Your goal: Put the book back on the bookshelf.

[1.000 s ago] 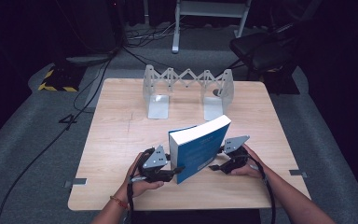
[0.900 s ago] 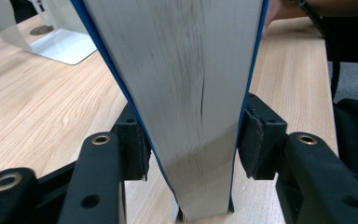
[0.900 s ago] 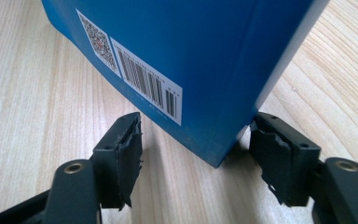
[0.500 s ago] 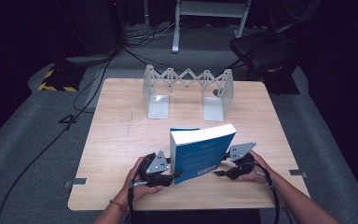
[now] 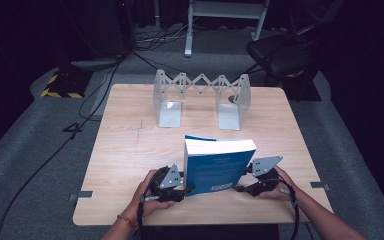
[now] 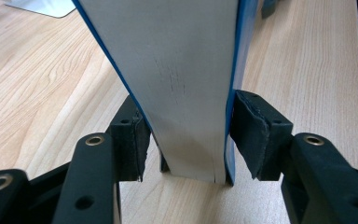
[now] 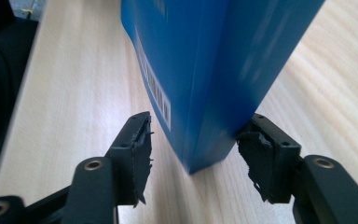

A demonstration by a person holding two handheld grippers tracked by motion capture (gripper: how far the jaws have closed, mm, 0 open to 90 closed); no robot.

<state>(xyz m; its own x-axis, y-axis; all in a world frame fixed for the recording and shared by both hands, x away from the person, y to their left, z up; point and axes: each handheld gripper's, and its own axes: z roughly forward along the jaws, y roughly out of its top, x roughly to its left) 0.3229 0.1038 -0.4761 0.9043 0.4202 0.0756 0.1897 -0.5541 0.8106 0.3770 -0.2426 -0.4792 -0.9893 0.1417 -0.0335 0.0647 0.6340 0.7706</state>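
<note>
A pale wooden desk (image 5: 125, 165) carries, toward its far edge, a folding metal book rack (image 5: 202, 97) with two upright end plates joined by a zigzag lattice; its bay stands empty. Nearer the person, close to the near edge and about midway between the side edges, a thick blue book (image 5: 219, 167) stands upright on its lower edge, cover toward the camera and white page block (image 6: 182, 79) turned to the left gripper. The left gripper (image 5: 180, 184) clamps the lower left end of the book: in the left gripper view both pads (image 6: 254, 133) press the covers, with the pages between them. The right gripper (image 5: 244, 181) has just been closing on the lower right corner at the spine; in the right gripper view the book sits between its jaws, one pad at the corner and the other, frayed pad (image 7: 137, 149) a little apart from the barcode face, so the hold is not yet firm. To do this step well, the right jaws should probably seat squarely on both covers, low and level with the left hold, before the book is lifted, lest it twist or slip on its way to the rack.
</note>
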